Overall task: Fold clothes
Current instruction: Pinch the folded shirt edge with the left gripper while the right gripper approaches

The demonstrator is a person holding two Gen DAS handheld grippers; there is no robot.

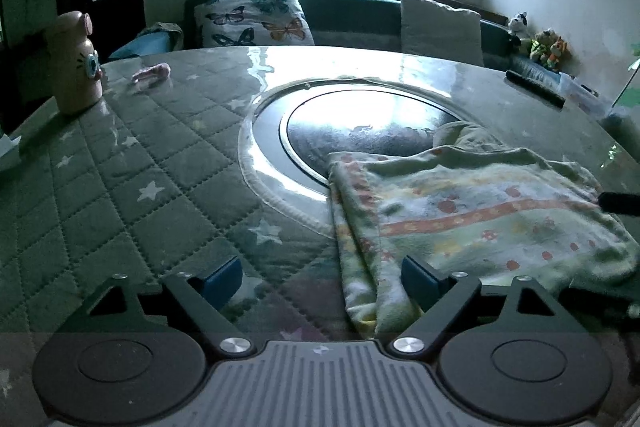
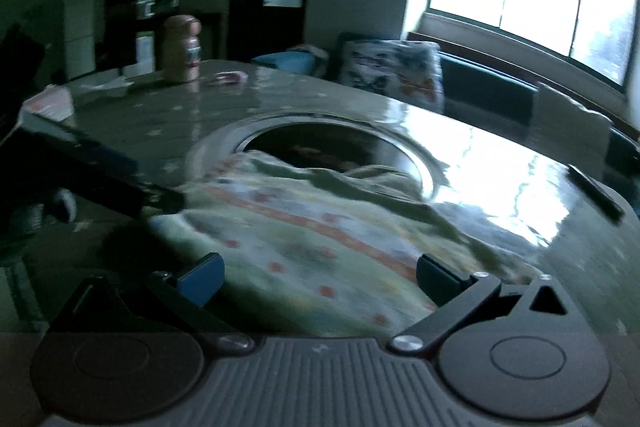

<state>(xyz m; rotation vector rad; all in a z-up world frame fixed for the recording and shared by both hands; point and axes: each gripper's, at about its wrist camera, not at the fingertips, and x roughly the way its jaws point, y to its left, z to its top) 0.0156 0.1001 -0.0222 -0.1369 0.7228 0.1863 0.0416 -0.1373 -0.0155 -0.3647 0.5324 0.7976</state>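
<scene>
Dim room, bright window behind, and the pale green patterned garment with orange bands and red dots (image 1: 472,215) lies spread on the round table under its quilted grey star-print cover (image 1: 120,163). The far edge of the garment overlaps the dark glossy circular inset with a silver ring (image 1: 360,123) at the table's centre, and a bunched fold rises there.

The left gripper (image 1: 320,281) sits low at the garment's near left edge, its 2 blue-padded fingers spread wide. The right finger rests over the cloth's folded hem, the left finger over bare cover beside the garment: released, gripping nothing.

The right gripper (image 2: 320,281) hangs above the near part of the garment (image 2: 312,227), blue pads parted wide with cloth showing between them. That view is motion-blurred, so contact with the fabric cannot be told, but the jaws are clearly released.

In the right wrist view the left gripper's dark body (image 2: 92,175) reaches in at the garment's left edge.

Beyond the garment to the left, a pink cat-faced bottle (image 1: 74,63) stands upright on the table. A small pink object (image 1: 152,73) lies near it. To the far right of the garment, a black slim bar (image 1: 536,89) lies by the table's rim. A butterfly-print cushion (image 1: 256,15) sits on the bench past the table.
</scene>
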